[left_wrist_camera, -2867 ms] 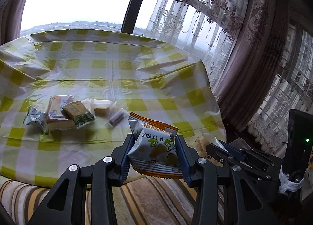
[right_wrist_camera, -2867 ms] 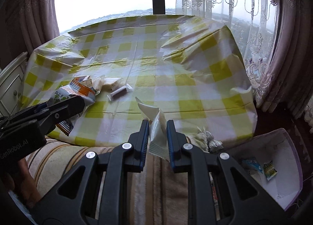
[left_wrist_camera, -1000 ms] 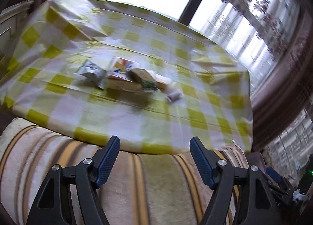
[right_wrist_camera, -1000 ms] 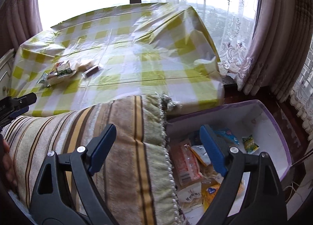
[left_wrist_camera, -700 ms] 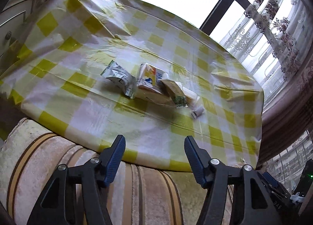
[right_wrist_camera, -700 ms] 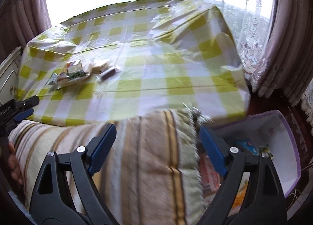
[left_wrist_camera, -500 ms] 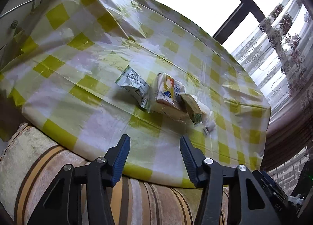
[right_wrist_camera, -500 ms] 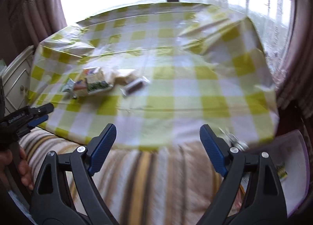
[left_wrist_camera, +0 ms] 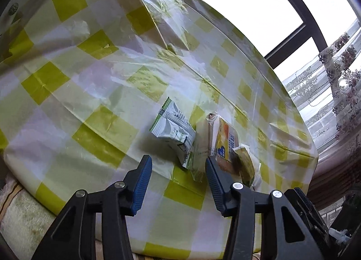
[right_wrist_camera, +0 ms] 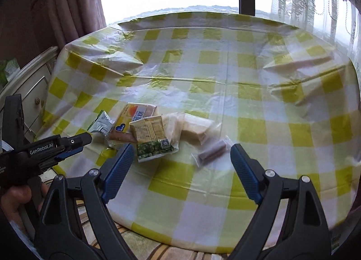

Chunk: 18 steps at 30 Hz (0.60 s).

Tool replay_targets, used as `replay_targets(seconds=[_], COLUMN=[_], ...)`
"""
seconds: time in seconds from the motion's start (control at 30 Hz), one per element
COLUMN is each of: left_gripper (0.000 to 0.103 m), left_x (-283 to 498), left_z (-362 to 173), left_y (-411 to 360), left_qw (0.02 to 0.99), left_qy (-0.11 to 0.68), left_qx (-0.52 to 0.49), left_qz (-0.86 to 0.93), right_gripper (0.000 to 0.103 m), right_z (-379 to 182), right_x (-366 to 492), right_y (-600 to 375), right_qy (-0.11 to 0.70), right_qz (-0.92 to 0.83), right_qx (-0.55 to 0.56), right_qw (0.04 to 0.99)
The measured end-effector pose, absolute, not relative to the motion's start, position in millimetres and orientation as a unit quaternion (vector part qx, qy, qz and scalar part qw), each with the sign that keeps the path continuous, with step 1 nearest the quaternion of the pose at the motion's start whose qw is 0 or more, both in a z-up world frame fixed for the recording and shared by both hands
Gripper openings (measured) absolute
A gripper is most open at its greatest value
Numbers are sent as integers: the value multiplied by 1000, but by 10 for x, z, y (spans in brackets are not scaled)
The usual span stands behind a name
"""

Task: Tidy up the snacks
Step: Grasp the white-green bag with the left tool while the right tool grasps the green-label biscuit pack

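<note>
Both empty, the narrowing left gripper [left_wrist_camera: 178, 170] and wide-open right gripper [right_wrist_camera: 179, 165] are approaching the near snacks [right_wrist_camera: 150, 134], probably needing one packet singled out next.

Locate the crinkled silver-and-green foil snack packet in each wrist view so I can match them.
Left wrist: crinkled silver-and-green foil snack packet at centre, beyond the fingertips, leftmost of the pile.
Right wrist: same packet left of centre, at the pile's left end.
Shared landmark: yellow-and-orange wrapped snack just right of it.
</note>
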<state>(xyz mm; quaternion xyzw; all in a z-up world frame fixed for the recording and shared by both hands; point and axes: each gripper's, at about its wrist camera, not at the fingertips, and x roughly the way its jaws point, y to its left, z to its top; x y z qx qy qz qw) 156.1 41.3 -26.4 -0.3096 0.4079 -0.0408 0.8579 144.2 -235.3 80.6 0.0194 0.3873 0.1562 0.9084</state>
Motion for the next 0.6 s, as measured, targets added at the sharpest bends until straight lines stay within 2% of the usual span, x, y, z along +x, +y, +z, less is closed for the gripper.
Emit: replay_targets(seconds=[0.17,0.6], left_gripper=[50,50], left_x=[1740,1896], left_z=[-349,-429], left_y=[412,340], left_qw=[856,862], left_qy=[410,412], left_qx=[-312,-291], left_qz=[-45,-41], right_gripper=[89,89], right_z=[748,641], right_x=[1600,1727], right_y=[-2181,-2305], right_qy=[381,363], right_qz=[164,169], right_qx=[-14,67], right_qw=[910,914])
